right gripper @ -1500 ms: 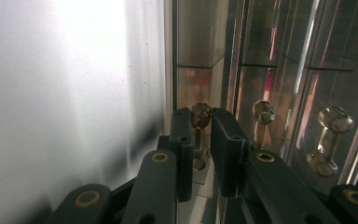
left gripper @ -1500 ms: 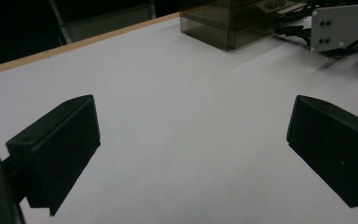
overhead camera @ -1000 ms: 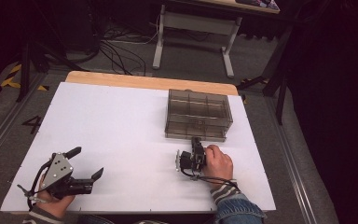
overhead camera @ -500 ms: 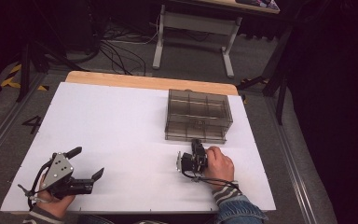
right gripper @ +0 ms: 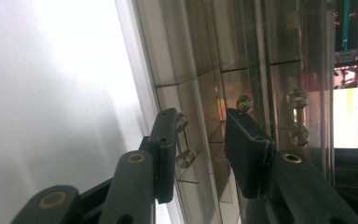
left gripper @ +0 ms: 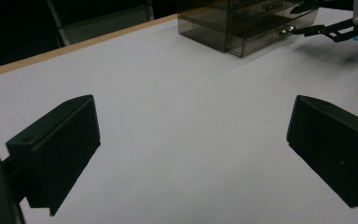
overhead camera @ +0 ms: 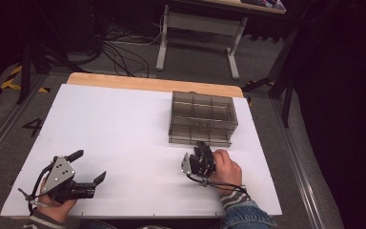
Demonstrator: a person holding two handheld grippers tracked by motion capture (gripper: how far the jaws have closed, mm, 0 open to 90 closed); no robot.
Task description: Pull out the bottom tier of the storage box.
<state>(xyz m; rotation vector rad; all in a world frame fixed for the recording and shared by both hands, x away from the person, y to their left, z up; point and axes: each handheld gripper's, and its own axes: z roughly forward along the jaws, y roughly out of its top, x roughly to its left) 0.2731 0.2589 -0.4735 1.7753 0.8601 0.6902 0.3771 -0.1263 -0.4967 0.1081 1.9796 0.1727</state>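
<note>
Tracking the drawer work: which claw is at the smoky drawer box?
The right claw, at the drawer box front, jaws just opening, a handle between them; the left claw rests far off.

High view looks down on the table; both claw views face the drawer box low
</note>
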